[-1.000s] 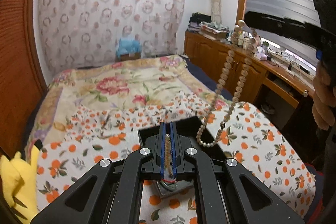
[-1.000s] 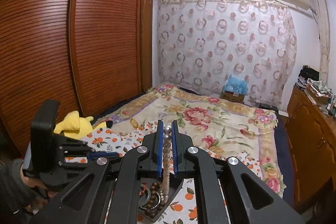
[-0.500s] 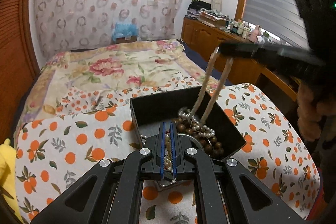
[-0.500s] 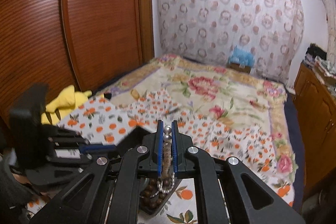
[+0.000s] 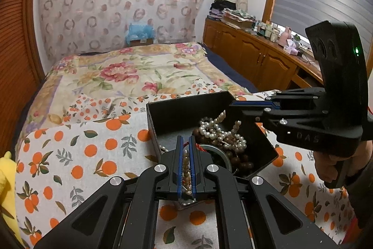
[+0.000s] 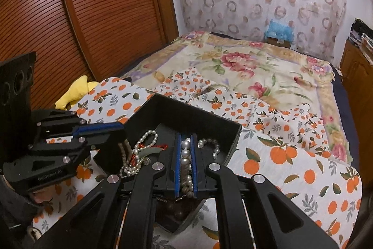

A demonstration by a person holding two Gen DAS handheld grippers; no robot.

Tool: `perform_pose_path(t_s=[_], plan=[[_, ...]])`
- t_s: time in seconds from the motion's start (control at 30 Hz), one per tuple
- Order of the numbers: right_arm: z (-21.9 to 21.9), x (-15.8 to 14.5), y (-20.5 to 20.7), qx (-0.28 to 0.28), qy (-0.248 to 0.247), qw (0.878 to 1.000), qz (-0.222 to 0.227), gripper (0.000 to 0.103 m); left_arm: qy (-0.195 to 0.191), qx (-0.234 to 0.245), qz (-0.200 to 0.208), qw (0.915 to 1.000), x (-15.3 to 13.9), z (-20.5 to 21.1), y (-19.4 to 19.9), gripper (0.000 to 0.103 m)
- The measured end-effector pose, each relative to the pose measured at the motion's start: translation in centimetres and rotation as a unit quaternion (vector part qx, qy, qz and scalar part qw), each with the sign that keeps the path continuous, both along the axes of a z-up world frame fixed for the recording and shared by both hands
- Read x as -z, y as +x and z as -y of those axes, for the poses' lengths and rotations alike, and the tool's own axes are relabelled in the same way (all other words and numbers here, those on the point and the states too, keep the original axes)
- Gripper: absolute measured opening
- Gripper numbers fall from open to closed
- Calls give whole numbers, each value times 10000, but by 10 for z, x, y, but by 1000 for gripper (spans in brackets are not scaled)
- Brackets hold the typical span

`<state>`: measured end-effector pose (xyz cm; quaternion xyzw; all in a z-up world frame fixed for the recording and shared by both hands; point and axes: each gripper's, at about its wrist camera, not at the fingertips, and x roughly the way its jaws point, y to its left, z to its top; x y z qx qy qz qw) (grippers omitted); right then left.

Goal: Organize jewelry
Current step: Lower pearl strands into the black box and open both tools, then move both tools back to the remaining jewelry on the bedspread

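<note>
While both tools sit low over the black box (image 5: 186, 109), each is clenched on a strand of beads: the left gripper (image 5: 185, 165) pinches a thin string of small pearls (image 5: 185, 167) between its blue pads, and the right gripper (image 6: 185, 162) pinches a bead necklace (image 6: 185, 155) whose larger pale beads show in the narrow gap. Just ahead of the tips, the rest of the jewelry lies heaped inside the box: loops of white pearls (image 5: 219, 130), dark brown wooden beads (image 5: 242, 161), a bit of red cord (image 6: 158, 146) and a round green piece (image 5: 214, 153) half buried under them. These strands look light and wholly limp, so they will likely drape and swing from whichever point is gripped, and the smooth round beads may slip through flat pads; taking hold across the string between two beads, near the middle of a loop, seems safest, with a slow lift because the piled strands may be tangled and a hard tug could snap a thread. Beyond the box spreads the orange-print cloth (image 5: 81, 144), then the flowered bedspread (image 5: 130, 71), with a yellow plush toy (image 6: 74, 91) at the edge.
</note>
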<state>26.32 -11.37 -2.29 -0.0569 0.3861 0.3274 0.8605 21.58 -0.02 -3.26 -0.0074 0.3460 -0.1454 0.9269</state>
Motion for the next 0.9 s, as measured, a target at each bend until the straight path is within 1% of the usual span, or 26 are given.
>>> perform_pose_path(t_s=[0.07,0.1,0.13,0.2,0.37,0.43,0.53,0.57,0.63,0.77,0.9], plan=[[0,-2,-2,-5,25,10000,12,9,-3,-20,22,10000,0,-2,-1,5],[0,-4,-3,-8,28,10000,25,9,1,-43,31,10000,0,-2,-1,8],[0,-5,-4,-5,16,10000,46,9,15,-74,49,10000,-1,-4,-2,16],[0,-6,-5,0,-13,10000,63,9,15,-118,92,9999,-2,-6,-3,26],[5,-9,-11,36,21,9999,107,9,-30,-204,162,9997,-8,-11,-4,29],[6,-10,-12,82,-5,9999,133,9,-17,-225,179,9996,-9,-11,-5,35],[13,-14,-21,168,36,9997,201,9,32,-246,215,9995,-9,-11,-7,36],[16,-15,-26,208,69,9996,204,9,33,-250,222,9994,-10,-11,-7,37],[25,-15,-36,281,116,9994,192,9,35,-258,255,9993,-11,-11,-9,41],[36,-11,-64,397,0,9989,257,9,24,-180,335,9993,-16,-9,-12,41],[47,-4,-91,473,-125,9985,260,9,92,-71,412,9991,-19,0,-16,41]])
